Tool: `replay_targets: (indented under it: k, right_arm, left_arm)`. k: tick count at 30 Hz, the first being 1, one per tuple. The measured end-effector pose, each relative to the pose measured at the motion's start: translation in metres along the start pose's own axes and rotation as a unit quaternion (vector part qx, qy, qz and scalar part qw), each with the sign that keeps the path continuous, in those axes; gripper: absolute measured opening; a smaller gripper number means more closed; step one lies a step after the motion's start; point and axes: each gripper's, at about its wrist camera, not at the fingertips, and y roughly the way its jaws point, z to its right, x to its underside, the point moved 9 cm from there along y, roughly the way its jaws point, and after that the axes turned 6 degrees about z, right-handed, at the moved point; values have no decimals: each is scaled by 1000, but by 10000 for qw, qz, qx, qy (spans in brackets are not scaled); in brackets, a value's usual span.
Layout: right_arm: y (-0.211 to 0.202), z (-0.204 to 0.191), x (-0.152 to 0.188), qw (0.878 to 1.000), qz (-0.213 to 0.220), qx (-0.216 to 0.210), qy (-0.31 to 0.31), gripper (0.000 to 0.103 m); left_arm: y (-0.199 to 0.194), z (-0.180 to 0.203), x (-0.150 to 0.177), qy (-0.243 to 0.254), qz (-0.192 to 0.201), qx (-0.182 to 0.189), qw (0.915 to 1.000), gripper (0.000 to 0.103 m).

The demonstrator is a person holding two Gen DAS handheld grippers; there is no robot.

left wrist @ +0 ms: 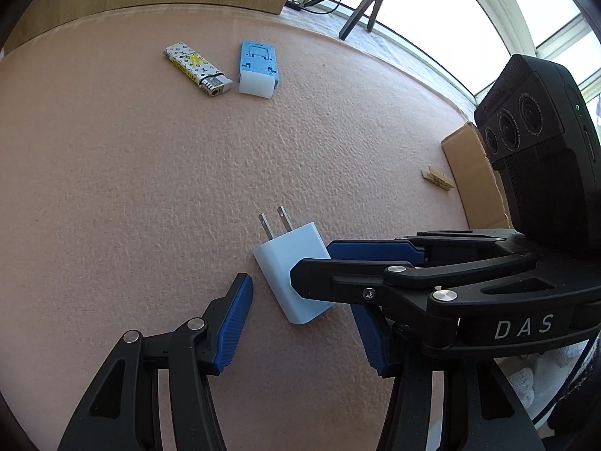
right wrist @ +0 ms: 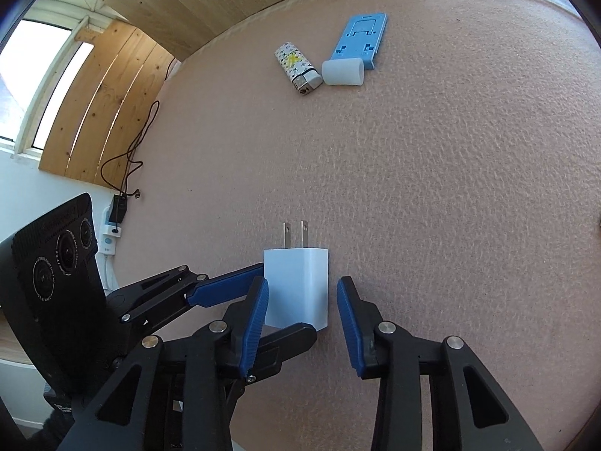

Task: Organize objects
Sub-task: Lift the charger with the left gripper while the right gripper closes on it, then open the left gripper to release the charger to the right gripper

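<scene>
A white plug charger point(left wrist: 291, 276) point(right wrist: 296, 289) lies flat on the pink felt tabletop point(left wrist: 150, 188), prongs pointing away. My left gripper point(left wrist: 300, 297) point(right wrist: 285, 300) is open around its near end, the blue pads point(left wrist: 233, 327) apart from it. My right gripper point(right wrist: 303, 282) point(left wrist: 313, 263) comes in from the right and straddles the charger's body. Its left pad point(right wrist: 255, 323) is at the charger's side and a gap shows at its right pad, so it is open. The two grippers cross over the charger.
A patterned lighter point(left wrist: 197, 69) point(right wrist: 298, 67) and a blue phone stand point(left wrist: 257, 56) point(right wrist: 360, 35) with a white cap point(left wrist: 255, 82) point(right wrist: 343, 71) lie at the far side. A wooden clothespin point(left wrist: 437, 178) and cardboard point(left wrist: 473, 184) sit at the right edge. A wooden panel point(right wrist: 188, 3) stands behind.
</scene>
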Motion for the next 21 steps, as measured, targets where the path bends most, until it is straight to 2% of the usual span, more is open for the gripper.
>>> replay_targets:
  k: [3, 12, 21]
  right_arm:
    - [2, -2, 0, 10000, -31, -39, -7, 28]
    - [-8, -3, -1, 10000, 98, 9, -5, 27]
    - [-71, 13, -1, 9975, 681, 137, 108, 27]
  left_arm:
    - [0, 2, 1, 3, -11, 16, 10000, 50]
    - [3, 15, -3, -15, 12, 58, 10000, 50]
    - [-3, 74, -26, 467, 227, 290, 9982, 50]
